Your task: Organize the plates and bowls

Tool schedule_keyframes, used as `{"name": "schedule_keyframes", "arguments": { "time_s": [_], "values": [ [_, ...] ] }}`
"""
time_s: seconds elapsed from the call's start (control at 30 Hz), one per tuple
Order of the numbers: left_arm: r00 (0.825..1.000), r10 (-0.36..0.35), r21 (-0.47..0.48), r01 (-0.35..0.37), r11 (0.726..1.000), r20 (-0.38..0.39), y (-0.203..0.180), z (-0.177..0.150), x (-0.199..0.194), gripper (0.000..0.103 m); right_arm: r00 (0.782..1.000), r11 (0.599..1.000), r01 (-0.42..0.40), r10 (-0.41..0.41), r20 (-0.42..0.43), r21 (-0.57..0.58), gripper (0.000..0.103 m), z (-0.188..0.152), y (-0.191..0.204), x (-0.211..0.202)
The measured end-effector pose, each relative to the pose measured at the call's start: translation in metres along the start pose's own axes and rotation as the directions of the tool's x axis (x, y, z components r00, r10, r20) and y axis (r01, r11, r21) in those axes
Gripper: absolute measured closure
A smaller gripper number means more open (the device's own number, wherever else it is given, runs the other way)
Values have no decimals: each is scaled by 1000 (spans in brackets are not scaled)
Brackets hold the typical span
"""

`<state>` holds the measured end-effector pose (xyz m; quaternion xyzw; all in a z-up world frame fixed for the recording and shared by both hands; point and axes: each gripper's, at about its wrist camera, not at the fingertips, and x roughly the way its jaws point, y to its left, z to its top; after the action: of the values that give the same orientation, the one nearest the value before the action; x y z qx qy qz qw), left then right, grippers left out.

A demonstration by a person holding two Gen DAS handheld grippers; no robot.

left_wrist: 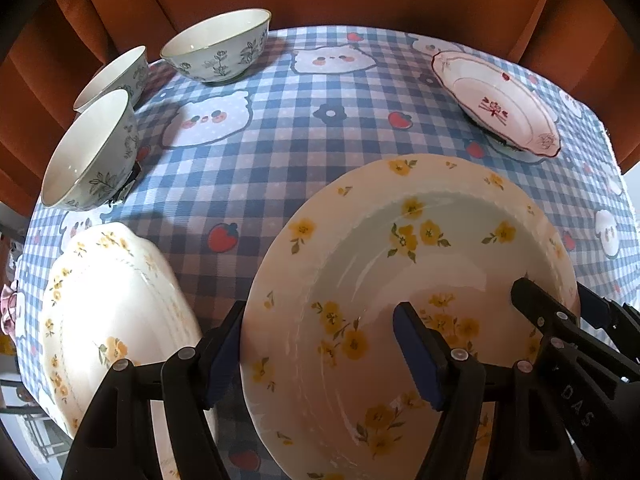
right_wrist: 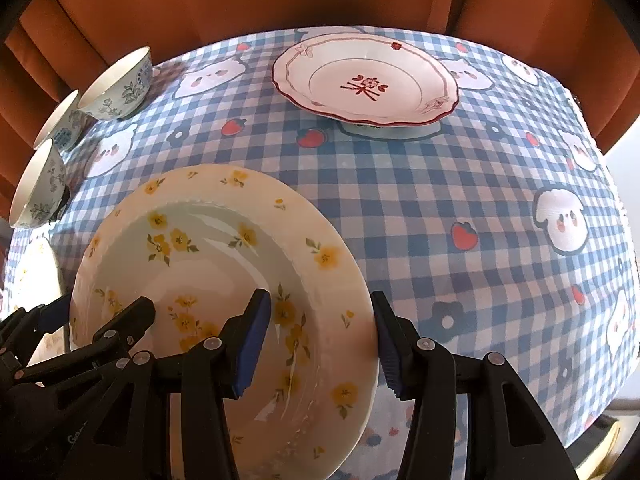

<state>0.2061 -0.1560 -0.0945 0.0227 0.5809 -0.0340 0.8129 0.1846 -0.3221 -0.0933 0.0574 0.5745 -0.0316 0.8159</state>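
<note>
Both jaws clamped on yellow-flowered plate (left_wrist: 400, 280) rim, three bowls (left_wrist: 218, 46), two other plates (left_wrist: 496, 104)

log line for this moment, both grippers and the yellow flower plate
left gripper: shut on yellow flower plate, left rim | right gripper: shut on same plate, right rim | red-trim plate: on tablecloth beyond

1. A home dining spot: the counter (right_wrist: 460, 184) wears a blue gingham cloth printed with cartoon animals and strawberries.
2. Orange curtains (right_wrist: 248, 0) hang in folds right behind it.
3. Household crockery sits out: floral plates (right_wrist: 224, 256) and patterned rice bowls (left_wrist: 218, 46).
</note>
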Motion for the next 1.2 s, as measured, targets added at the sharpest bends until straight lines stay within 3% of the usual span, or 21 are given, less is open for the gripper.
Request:
{"name": "schedule_keyframes", "arguments": {
  "time_s": [0.53, 1.2],
  "values": [
    [994, -62, 18, 60, 998, 87, 39, -5, -47, 30, 997, 998, 53, -54, 58, 28, 49, -8, 39, -50],
    [991, -87, 3, 87, 996, 105, 143, -36, -64, 30, 994, 997, 70, -72, 77, 32, 49, -37, 143, -72]
  ]
}}
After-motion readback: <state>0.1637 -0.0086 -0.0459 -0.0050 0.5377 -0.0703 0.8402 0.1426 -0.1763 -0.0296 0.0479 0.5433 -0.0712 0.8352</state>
